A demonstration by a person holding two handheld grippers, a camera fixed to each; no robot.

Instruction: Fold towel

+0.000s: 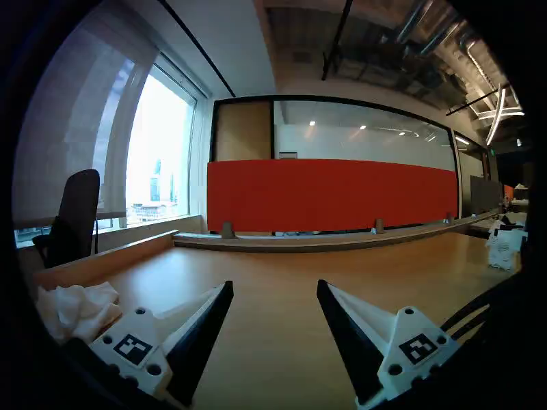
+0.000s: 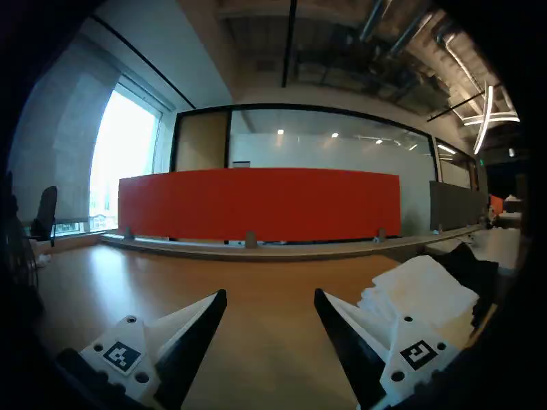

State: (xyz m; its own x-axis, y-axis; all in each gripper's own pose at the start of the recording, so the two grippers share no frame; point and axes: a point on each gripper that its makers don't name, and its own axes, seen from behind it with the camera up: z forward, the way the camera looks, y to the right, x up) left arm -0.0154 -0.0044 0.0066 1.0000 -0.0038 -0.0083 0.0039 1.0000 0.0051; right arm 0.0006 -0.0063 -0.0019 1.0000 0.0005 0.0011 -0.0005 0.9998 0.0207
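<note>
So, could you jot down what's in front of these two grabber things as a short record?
Surface: wooden desk
Left gripper: open, holding nothing
Right gripper: open, holding nothing
Unfolded: crumpled white towel, near the desk's left edge
Folded: stack of white towels, on the desk to the right
Background: red divider, office chair, window

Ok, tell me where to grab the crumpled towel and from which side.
Probably pinch a raised fold on the crumpled towel, coming from its right, where the left gripper sits. It lies bunched on the table, so ridges stick up.
</note>
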